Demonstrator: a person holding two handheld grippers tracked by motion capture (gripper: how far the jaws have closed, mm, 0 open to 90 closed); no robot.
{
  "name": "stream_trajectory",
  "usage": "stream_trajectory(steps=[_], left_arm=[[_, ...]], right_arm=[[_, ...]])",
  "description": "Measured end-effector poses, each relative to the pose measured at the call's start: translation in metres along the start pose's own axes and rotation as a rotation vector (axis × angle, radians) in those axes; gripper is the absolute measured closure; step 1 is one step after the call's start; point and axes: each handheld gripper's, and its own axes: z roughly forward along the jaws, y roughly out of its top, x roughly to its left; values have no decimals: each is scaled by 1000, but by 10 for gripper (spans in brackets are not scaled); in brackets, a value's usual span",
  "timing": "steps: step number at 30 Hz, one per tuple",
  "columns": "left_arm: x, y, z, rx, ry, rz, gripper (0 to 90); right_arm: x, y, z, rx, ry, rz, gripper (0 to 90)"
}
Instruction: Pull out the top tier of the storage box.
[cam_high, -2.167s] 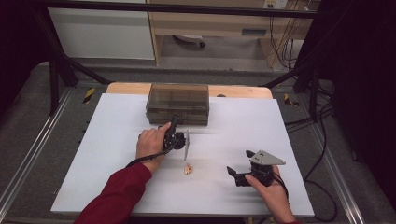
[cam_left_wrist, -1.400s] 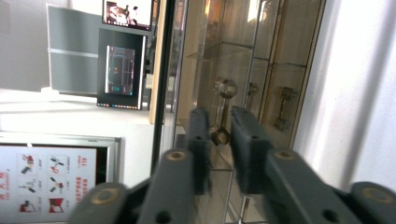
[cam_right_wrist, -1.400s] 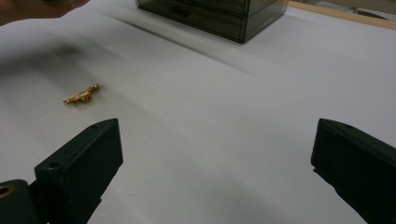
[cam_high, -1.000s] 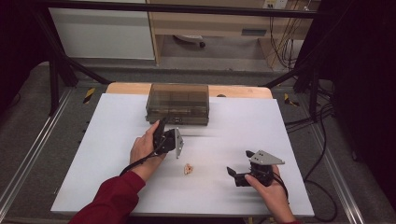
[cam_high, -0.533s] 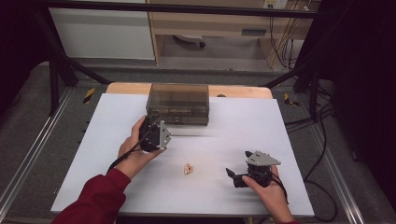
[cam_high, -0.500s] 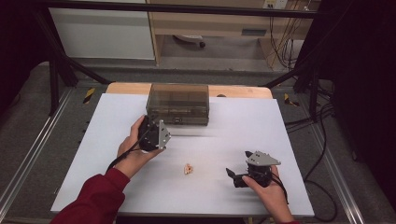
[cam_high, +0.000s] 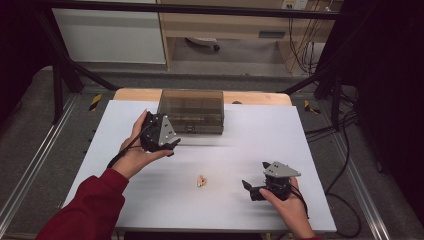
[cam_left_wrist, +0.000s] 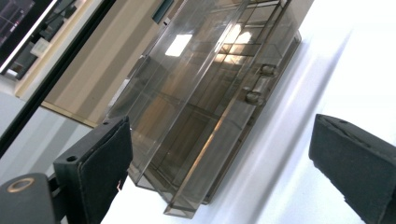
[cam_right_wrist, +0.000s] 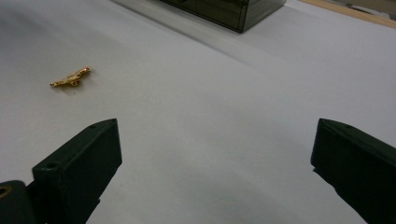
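Note:
A small gold trinket (cam_high: 201, 181) lies on the white table top (cam_high: 310, 150), clear of both grippers; in the right gripper view the trinket (cam_right_wrist: 71, 78) sits ahead to the left. A smoky transparent box (cam_high: 191, 111) stands at the back. My left gripper (cam_high: 171, 145) is raised just left of the box's front. Its jaws have just been opening and are open with nothing between them. In the left gripper view, the left gripper (cam_left_wrist: 222, 140) faces the box (cam_left_wrist: 210, 102), tilted. My right gripper (cam_high: 250, 189) rests low near the front right, open and empty, seen again in its own view (cam_right_wrist: 217, 135).
The table's wooden back edge (cam_high: 135, 94) shows behind the box. Black frame bars (cam_high: 70, 75) and cables (cam_high: 345, 130) flank the table. A red sleeve (cam_high: 85, 210) comes in at the bottom left. A corner of the box (cam_right_wrist: 224, 9) shows at the top of the right gripper view.
My left hand has lifted and drawn back to the left, away from the gold trinket, which stays on the table. The right gripper has kept still.

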Motion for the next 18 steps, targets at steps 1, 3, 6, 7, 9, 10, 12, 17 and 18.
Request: stream_trajectory(steps=[1,3,6,7,9,10,12,17,18], left_arm=[[2,0,0,-7,-4,-10,58],[7,-1,0,-9,-11,-27,58],[13,-3,1,4,-32,-23,63],[15,-3,1,0,-44,-22,63],[20,-4,0,-2,-64,-32,64],[22,-4,0,-2,-64,-26,70],[26,-4,0,-6,-83,-30,86],[33,-7,3,1,-152,-97,89],[33,-7,5,8,-158,-90,90]], right_arm=[[0,0,0,3,1,0,23],[0,0,0,3,1,0,24],[0,0,0,3,0,2,23],[0,0,0,1,-1,1,23],[0,0,0,2,-1,3,22],[0,0,0,3,0,2,21],[0,0,1,3,0,4,20],[0,0,1,7,-2,10,21],[0,0,1,7,-2,10,21]])
